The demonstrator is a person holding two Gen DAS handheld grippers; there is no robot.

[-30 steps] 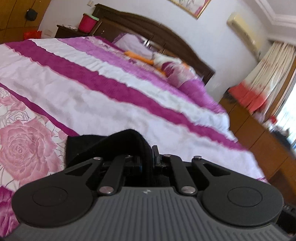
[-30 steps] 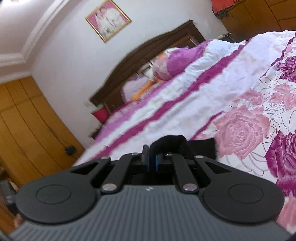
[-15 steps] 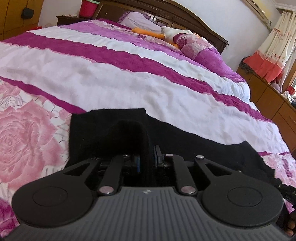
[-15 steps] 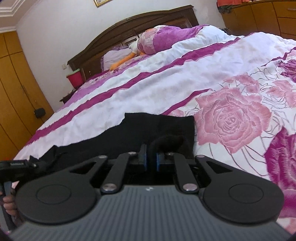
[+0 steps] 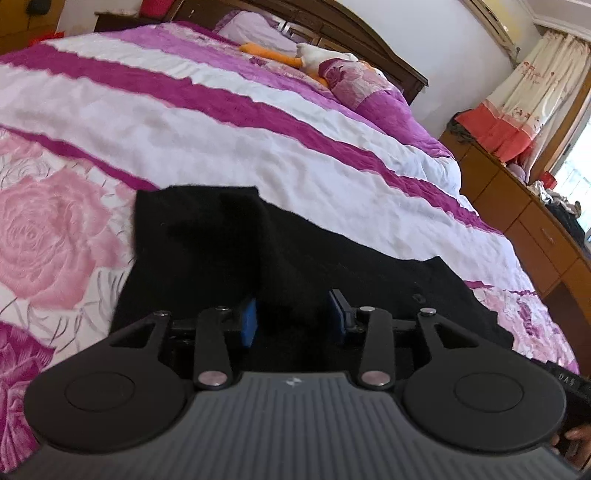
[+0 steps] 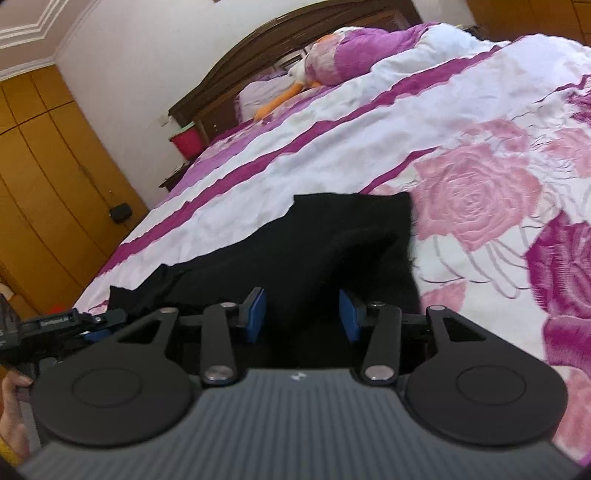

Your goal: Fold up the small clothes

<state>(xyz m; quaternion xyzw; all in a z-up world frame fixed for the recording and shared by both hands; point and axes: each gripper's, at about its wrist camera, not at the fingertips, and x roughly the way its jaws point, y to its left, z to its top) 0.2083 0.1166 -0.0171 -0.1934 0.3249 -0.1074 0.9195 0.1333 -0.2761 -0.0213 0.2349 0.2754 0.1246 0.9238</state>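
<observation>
Black knitted garment (image 5: 229, 240) lies spread on the pink-and-white rose-print bedspread (image 5: 55, 229). We see the left gripper (image 5: 293, 317) opening, blue pads clear of a raised fold between them. The right gripper (image 6: 302, 314) is opening likewise over the garment's other end. Beyond lie an orange-and-white plush toy (image 5: 295, 55) and a dark wooden headboard (image 6: 295, 33).
</observation>
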